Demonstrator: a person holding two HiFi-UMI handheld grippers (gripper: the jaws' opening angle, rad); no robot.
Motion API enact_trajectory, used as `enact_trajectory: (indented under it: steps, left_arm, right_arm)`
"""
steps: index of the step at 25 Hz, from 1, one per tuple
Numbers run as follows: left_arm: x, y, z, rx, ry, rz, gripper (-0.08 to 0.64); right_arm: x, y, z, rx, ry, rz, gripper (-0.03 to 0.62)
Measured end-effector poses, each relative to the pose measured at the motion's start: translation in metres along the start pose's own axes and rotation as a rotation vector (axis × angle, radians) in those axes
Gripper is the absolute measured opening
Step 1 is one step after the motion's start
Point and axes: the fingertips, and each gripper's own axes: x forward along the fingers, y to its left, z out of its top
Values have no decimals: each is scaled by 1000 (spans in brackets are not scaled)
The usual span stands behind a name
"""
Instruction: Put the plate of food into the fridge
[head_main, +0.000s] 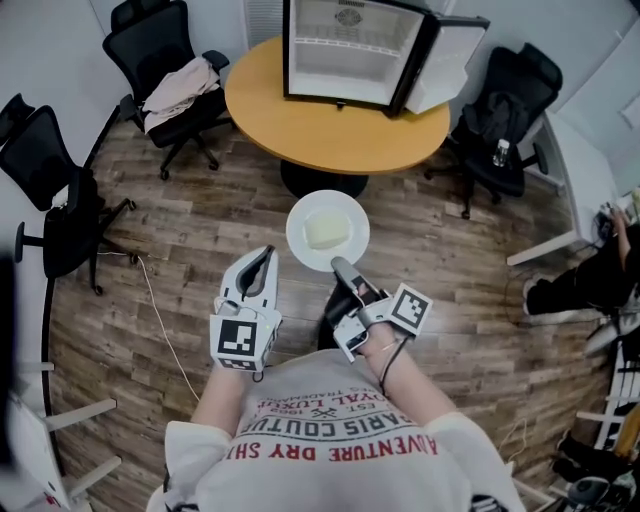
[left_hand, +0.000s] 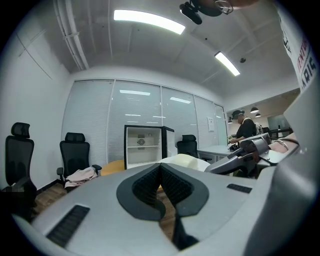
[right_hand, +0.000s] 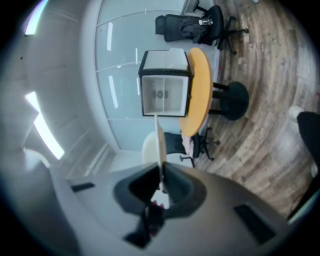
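Plate of food (head_main: 300, 244) — round, level, near rim pinched in my right gripper (head_main: 340, 266), reaching ahead toward the open fridge (head_main: 345, 50). My left gripper (head_main: 262, 256) is closed, empty — alongside. Shirt (head_main: 340, 455) reads "ADVENTURE DRY".

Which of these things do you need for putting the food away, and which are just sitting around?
For the job:
plate, gripped by the right gripper
food on it
open fridge on the round table

Just lying about:
office chairs
clothes on one chair
white cable on the floor
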Motion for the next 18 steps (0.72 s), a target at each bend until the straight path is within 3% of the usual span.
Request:
enact_trajectory:
  steps: [18]
  left_arm:
    - [221, 32, 33, 20, -33, 121, 29]
  right_arm:
    - [131, 18, 204, -27, 110, 31, 38]
